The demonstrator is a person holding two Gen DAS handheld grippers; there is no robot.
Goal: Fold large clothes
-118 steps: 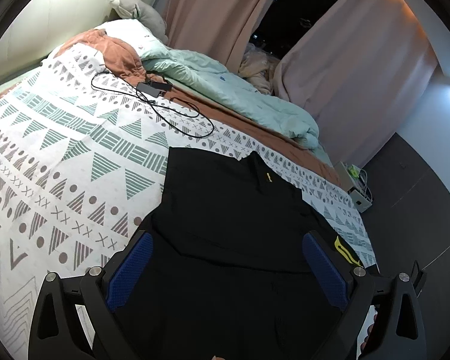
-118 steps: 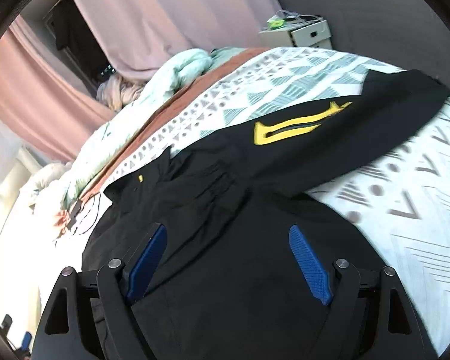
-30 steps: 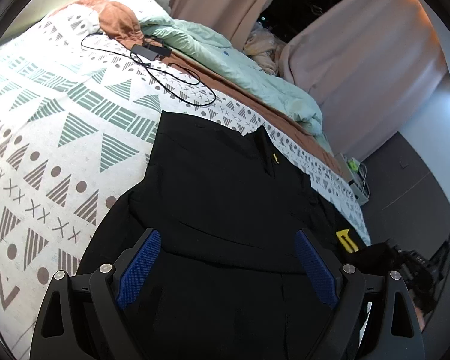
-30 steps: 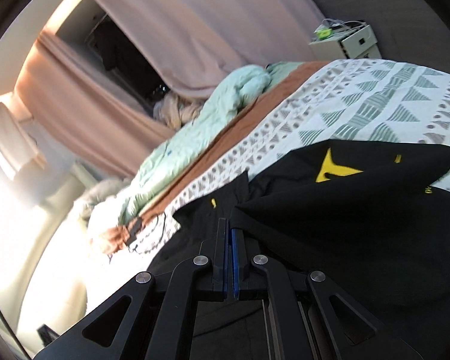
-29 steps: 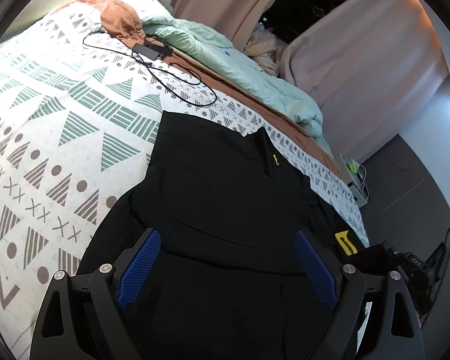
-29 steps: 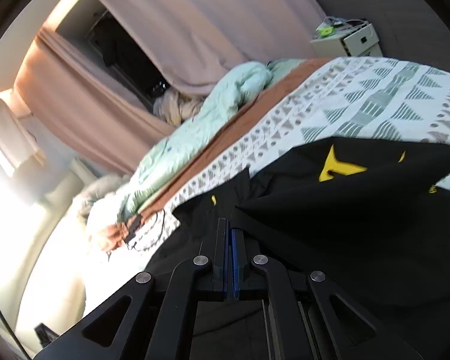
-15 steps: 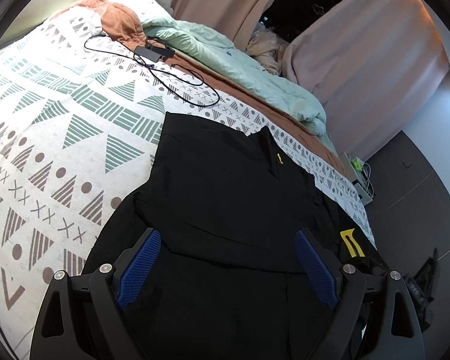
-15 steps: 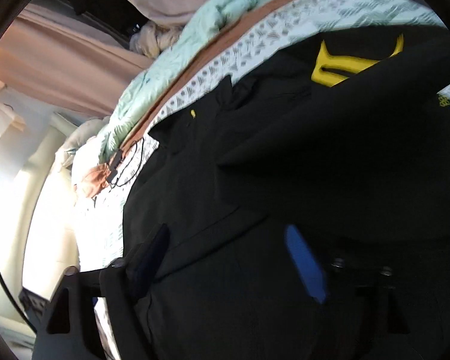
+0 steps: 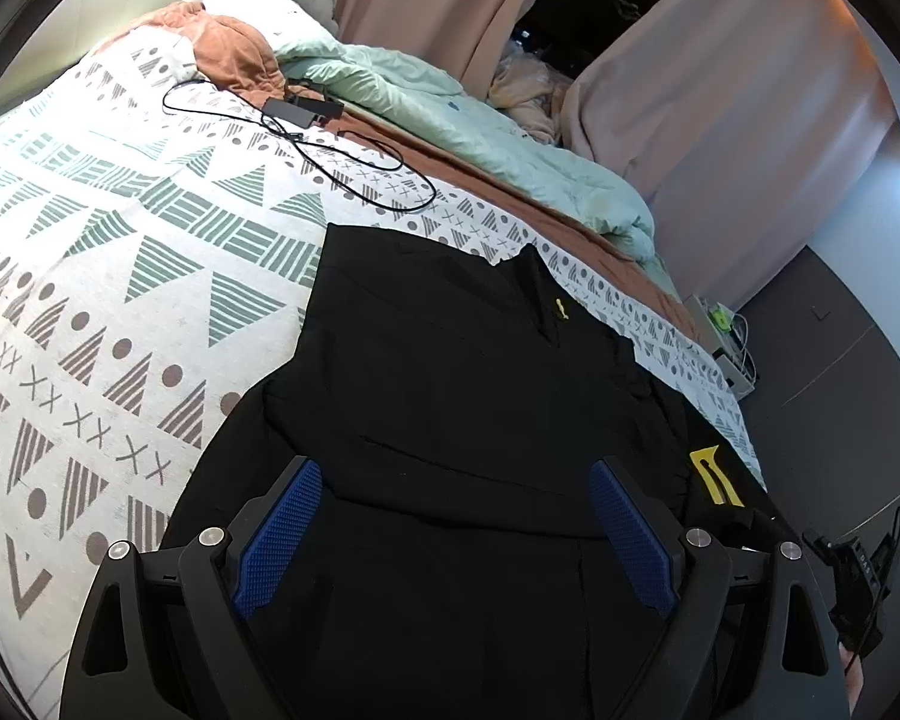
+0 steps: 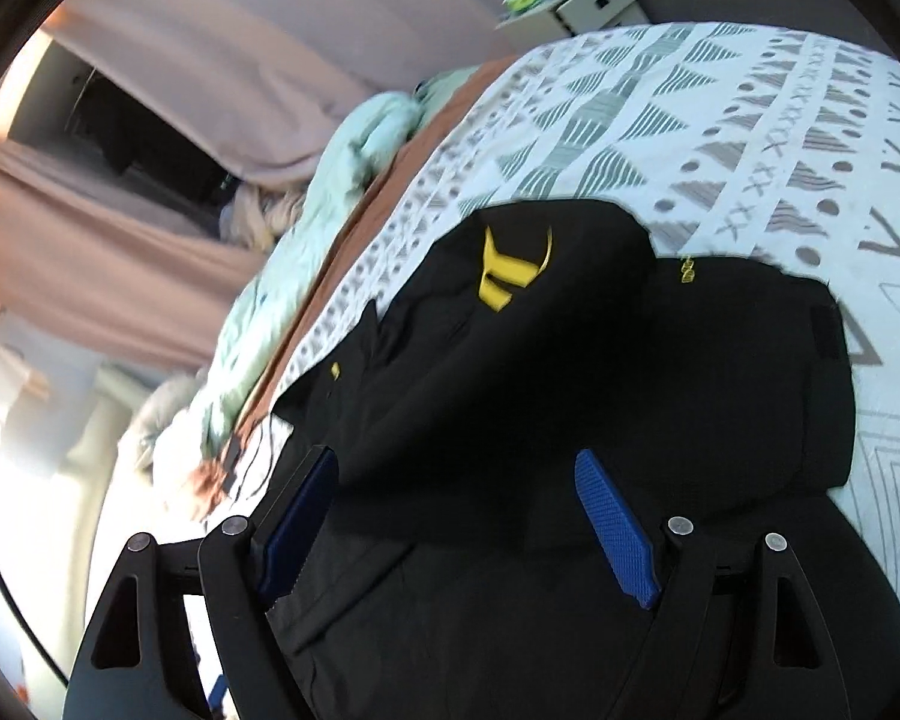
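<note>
A black jacket (image 9: pixel 450 396) with yellow markings lies spread on the patterned bedspread (image 9: pixel 120 252). Its right sleeve (image 10: pixel 660 324), with a yellow logo (image 10: pixel 504 276), lies folded in over the body. My left gripper (image 9: pixel 456 516) is open and empty, hovering over the jacket's lower part. My right gripper (image 10: pixel 456 516) is open and empty, just above the jacket beside the folded sleeve. The right gripper's body also shows at the lower right edge of the left wrist view (image 9: pixel 858 570).
A mint duvet (image 9: pixel 480 138) and brown sheet run along the bed's far side. A black charger with its cable (image 9: pixel 306 111) lies near an orange cloth (image 9: pixel 234 54). Pink curtains (image 9: pixel 720 96) hang behind. A small white cabinet (image 10: pixel 570 0) stands on the dark floor.
My right gripper was shut on the sleeve, carried it over the jacket body, then opened and let it drop. The left gripper has stayed open, drifting slightly.
</note>
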